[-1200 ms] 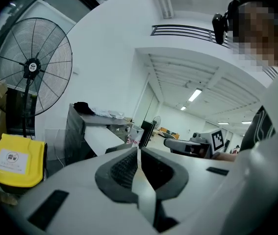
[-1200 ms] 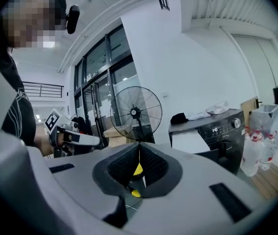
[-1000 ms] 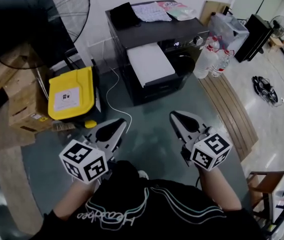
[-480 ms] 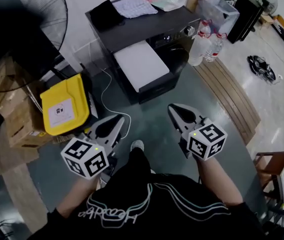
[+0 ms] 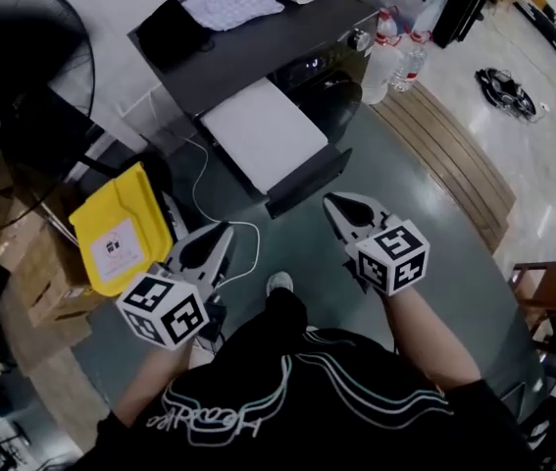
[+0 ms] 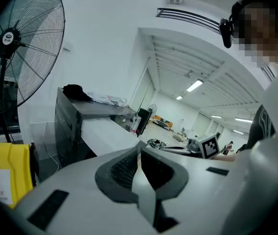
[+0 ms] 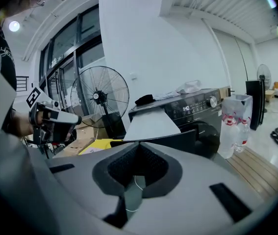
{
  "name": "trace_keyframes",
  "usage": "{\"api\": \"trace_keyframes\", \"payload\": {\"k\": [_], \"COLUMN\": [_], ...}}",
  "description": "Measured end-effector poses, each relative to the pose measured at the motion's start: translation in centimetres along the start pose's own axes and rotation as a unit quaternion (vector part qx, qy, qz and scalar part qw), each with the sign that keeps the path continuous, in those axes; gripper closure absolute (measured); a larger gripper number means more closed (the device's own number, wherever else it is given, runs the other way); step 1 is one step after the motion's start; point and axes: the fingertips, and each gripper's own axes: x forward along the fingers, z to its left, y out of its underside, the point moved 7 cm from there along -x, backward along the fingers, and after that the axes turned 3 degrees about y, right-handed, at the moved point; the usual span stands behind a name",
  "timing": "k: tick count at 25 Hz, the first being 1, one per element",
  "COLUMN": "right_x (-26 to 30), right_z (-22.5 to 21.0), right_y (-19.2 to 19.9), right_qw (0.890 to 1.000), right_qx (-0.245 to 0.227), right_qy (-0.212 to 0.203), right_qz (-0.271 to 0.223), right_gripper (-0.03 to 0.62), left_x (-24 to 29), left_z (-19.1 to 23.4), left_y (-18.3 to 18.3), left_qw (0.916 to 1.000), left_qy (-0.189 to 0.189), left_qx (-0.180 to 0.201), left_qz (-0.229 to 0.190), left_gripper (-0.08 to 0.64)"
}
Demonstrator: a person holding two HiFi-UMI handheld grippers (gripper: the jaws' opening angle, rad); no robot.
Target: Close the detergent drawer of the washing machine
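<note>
The dark washing machine (image 5: 258, 47) stands ahead of me. Its detergent drawer (image 5: 263, 145), white on top with a dark front panel (image 5: 309, 182), is pulled far out toward me. My left gripper (image 5: 223, 231) is shut and empty, a short way short of the drawer's front left. The right gripper (image 5: 332, 204) is also shut and empty, just short of the front panel's right end. In the left gripper view the drawer (image 6: 107, 131) juts from the machine (image 6: 67, 129) beyond the gripper (image 6: 139, 146). In the right gripper view the drawer (image 7: 151, 124) lies just past the gripper (image 7: 138, 143).
A yellow bin (image 5: 121, 229) and cardboard boxes (image 5: 42, 283) stand to the left, with a big floor fan (image 5: 23, 77) behind them. A white cable (image 5: 209, 199) runs over the floor. Water bottles (image 5: 395, 52) and a wooden platform (image 5: 454, 165) are at the machine's right. Clothes (image 5: 233, 3) lie on top.
The person has stepped closer to the washing machine, so the open drawer now sits nearer the gripper tips. Both grippers stay shut and level.
</note>
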Motion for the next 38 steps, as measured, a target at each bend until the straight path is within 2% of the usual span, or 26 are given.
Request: {"api": "trace_keyframes", "payload": {"k": [7,18,29,38], "right_x": [3.2,5.5,5.5,5.6], "right_z": [-1.8,-2.3,-2.2,-2.3], "right_y": [1.2,2.1,1.9,1.5], "right_qw": [0.999,0.999,0.998,0.998], "right_qx": [-0.012,-0.005,0.006,0.019], "right_qy": [0.034,0.046,0.055,0.059], "right_qz": [0.024,0.027,0.031,0.029], "right_gripper": [0.565,0.565,0.565,0.566], "left_x": [2.5,3.9,4.5,5.0], "left_z": [2.9,5.4,7.4,8.1], "left_y": [-0.6,0.2,0.5,-0.9], "left_qw": [0.9996,0.9984,0.9975,0.9981], "left_qy": [0.004,-0.001,-0.002,0.01], "left_qx": [-0.009,-0.022,-0.046,-0.042], "left_qz": [0.025,0.053,0.054,0.043], "left_gripper": [0.518,0.518,0.518,0.518]}}
